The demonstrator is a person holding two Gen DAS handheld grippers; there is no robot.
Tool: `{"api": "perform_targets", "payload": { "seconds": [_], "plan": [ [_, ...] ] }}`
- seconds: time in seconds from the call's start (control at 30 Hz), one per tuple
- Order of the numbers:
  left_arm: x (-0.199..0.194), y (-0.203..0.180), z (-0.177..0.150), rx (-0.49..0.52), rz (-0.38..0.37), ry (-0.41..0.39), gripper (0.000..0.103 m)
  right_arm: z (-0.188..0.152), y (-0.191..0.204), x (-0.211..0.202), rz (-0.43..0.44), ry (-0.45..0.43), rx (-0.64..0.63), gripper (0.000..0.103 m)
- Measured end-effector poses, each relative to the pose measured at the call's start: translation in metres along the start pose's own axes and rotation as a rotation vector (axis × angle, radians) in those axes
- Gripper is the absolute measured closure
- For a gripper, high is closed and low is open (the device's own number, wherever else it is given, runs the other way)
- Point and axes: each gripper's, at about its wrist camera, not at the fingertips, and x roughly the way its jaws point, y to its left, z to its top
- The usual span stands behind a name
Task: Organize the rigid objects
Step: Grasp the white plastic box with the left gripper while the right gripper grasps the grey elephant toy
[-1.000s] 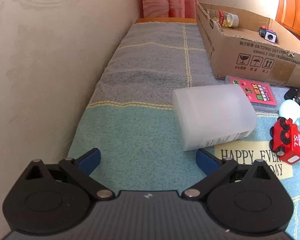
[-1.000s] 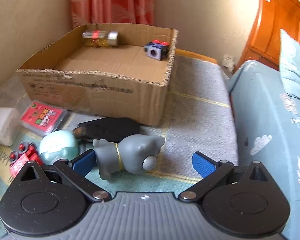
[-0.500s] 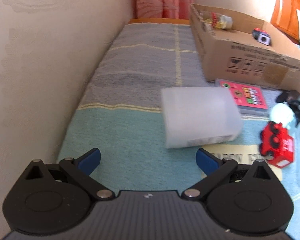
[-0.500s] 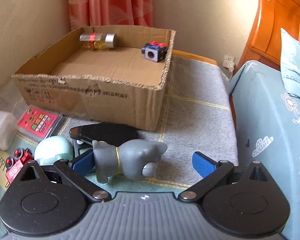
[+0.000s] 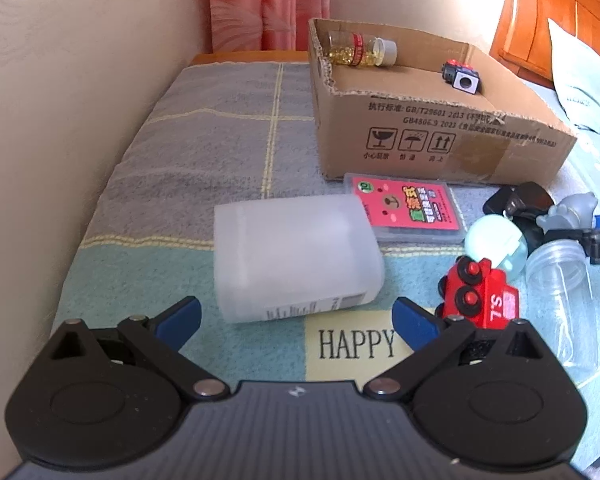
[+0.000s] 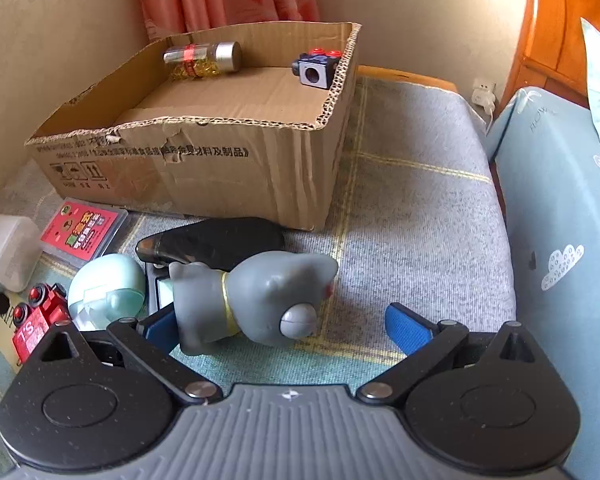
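Against the wall-side edge of the checked grey-and-teal woven blanket (image 5: 204, 128) stands the open brown corrugated cardboard box (image 6: 204, 160), its torn rims rough, holding a clear glass bottle of yellow capsules (image 6: 202, 57) and a small black cube toy with red studs (image 6: 314, 67). Before the box's near wall lie loose pieces: a frosted translucent plastic tub (image 5: 296, 258) on its side, rounded and slick; a grey rubbery cat figure (image 6: 256, 300) with a yellow collar, also on its side; a flat pink card pack in a clear case (image 5: 406, 210); a red toy train (image 5: 480, 300).

The left gripper (image 5: 296, 316) is spread wide and empty, the tub just ahead of its blue pads. The right gripper (image 6: 284, 322) is likewise wide apart, empty, the cat lying between its fingers. Judging by this, the cat is next: close across its thick body rather than the tapering head, squeeze gently since it looks soft, then lift well above the box's ragged rim.
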Motion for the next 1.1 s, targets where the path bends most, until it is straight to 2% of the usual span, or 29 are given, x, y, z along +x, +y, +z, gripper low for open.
{"api": "perform_targets", "payload": {
  "seconds": [0.17, 0.23, 0.33, 0.4, 0.53, 0.7, 0.87, 1.1],
  "plan": [
    [0.001, 0.0, 0.007, -0.026, -0.013, -0.019, 0.002, 0.0, 0.003, -0.001, 0.007, -0.018, -0.025, 0.001],
    [0.003, -0.001, 0.011, -0.032, -0.011, -0.023, 0.002, 0.0, 0.005, -0.003, 0.027, -0.029, -0.037, 0.012],
    [0.006, -0.002, 0.015, -0.043, -0.007, -0.031, 0.002, -0.001, 0.01, -0.007, 0.039, -0.046, -0.056, 0.023],
    [0.006, -0.002, 0.018, -0.05, -0.01, -0.043, 0.002, -0.002, 0.012, -0.01, 0.044, -0.055, -0.066, 0.026],
    [0.004, -0.003, 0.021, -0.054, 0.01, -0.07, 0.006, -0.004, 0.013, -0.014, 0.025, -0.07, -0.059, 0.027],
    [0.005, -0.002, 0.022, -0.04, 0.026, -0.07, 0.019, -0.005, 0.011, -0.024, -0.049, -0.06, -0.049, 0.027],
    [0.007, 0.003, 0.021, -0.068, 0.001, -0.064, 0.019, -0.009, 0.007, -0.031, -0.124, -0.038, -0.039, 0.027],
    [0.009, 0.001, 0.019, -0.082, 0.017, -0.064, 0.018, -0.021, 0.004, -0.025, -0.123, -0.02, -0.034, 0.024]
  ]
}}
